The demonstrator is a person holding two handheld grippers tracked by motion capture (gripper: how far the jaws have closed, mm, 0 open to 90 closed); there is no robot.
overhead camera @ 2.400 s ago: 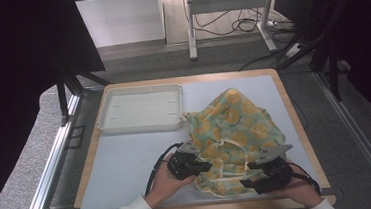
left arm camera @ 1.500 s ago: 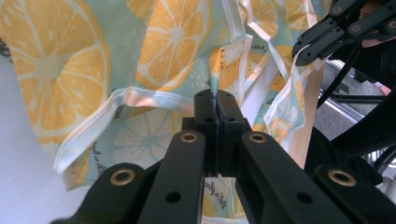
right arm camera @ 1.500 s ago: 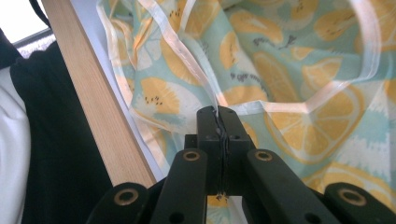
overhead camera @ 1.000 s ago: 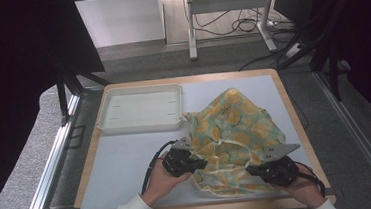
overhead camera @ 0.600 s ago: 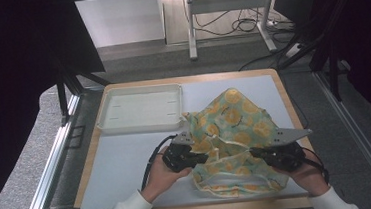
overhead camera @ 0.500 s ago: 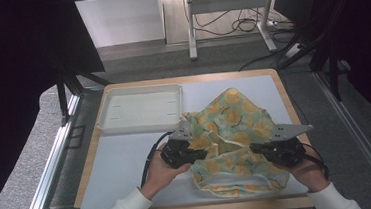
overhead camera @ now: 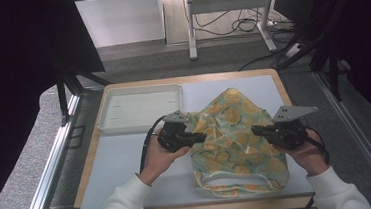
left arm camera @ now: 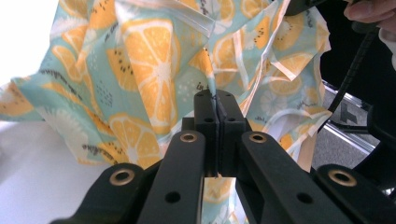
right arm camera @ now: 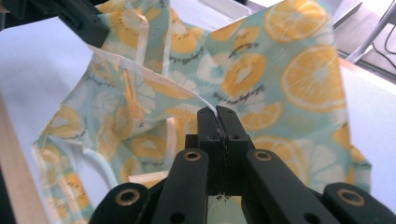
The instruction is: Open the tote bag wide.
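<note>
Above the white desk (overhead camera: 127, 159), the left tongs (overhead camera: 194, 137) and right tongs (overhead camera: 256, 129) each pinch the orange-print cloth (overhead camera: 232, 146), partly lifted and crumpled; spreading or folding remains, I judge.

We look from high fixed camera forward and down on whole table (overhead camera: 127, 154). Our two gripper cameras ride hand tools, sit very close, look along black jaws. All three share orange-print cloth (overhead camera: 236, 135) (left arm camera: 140, 70) (right arm camera: 280, 70).
</note>
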